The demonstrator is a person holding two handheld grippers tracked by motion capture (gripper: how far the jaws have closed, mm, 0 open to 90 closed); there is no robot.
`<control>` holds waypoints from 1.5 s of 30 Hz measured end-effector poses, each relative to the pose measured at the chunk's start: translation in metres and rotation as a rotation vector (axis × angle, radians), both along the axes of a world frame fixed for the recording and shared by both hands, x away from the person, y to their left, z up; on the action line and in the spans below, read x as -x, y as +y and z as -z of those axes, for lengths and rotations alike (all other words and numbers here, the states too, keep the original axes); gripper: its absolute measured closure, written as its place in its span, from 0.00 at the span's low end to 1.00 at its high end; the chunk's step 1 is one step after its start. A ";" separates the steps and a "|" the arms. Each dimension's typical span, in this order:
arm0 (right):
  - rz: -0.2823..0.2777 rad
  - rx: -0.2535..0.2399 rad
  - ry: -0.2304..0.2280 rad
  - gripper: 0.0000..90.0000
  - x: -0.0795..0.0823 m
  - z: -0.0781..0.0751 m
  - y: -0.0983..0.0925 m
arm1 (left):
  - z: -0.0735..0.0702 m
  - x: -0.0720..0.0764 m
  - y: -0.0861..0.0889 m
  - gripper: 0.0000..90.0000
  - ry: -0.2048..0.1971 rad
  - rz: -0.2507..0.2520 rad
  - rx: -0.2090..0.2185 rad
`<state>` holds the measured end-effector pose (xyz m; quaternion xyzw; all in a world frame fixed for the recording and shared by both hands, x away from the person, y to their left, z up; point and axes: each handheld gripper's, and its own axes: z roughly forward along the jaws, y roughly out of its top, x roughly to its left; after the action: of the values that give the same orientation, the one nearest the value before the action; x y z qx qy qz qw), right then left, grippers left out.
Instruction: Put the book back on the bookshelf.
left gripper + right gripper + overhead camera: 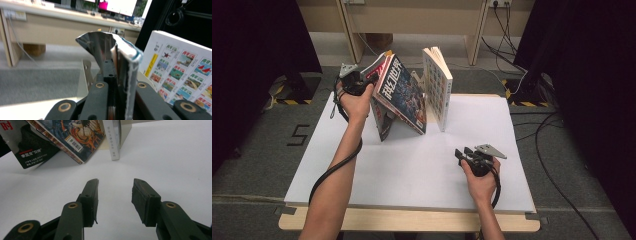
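Left gripper (362,80) is up at the top edge of the glossy colourful magazine (404,95), and its black jaws are clamped right on that top edge; in the left gripper view the thin stack of shiny pages (125,65) runs up between the two jaws, pinched tight. That magazine leans tilted, its lower corner on the white table sheet (412,170), with a second, darker magazine (383,122) tucked behind and below it. Just to the right stands a thick white paperback book (437,87), upright on its edge, its cover printed with rows of small coloured pictures, near the leaning magazine. Over on the near right side, the right gripper (464,155) rests low over the sheet, well apart from the books, its jaws standing apart with bare white surface between them and nothing held. White sheet covers a pale wooden tabletop (412,220). Grey carpet (257,150) lies around, black curtains (257,50) hang at both sides, cables (552,150) trail on the right, and a light wooden bench (412,20) stands at the back.
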<state>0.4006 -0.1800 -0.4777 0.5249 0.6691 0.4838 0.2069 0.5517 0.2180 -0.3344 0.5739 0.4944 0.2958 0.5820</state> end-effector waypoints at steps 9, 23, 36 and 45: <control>0.002 0.002 0.005 0.63 0.000 0.002 -0.001 | 0.002 -0.004 0.000 0.96 -0.152 -0.062 0.015; 0.000 0.001 0.004 0.63 0.000 0.001 0.000 | 0.022 -0.008 0.009 0.84 -0.140 -0.131 -0.021; 0.000 0.001 0.003 0.63 0.001 0.000 0.000 | 0.003 0.008 0.010 0.52 -0.170 -0.206 -0.078; -0.001 -0.002 0.003 0.63 0.002 0.000 0.001 | -0.009 0.036 0.013 0.49 -0.137 -0.225 -0.101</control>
<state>0.3990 -0.1790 -0.4774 0.5254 0.6692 0.4836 0.2054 0.5155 0.2306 -0.3257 0.5218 0.4992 0.4221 0.5481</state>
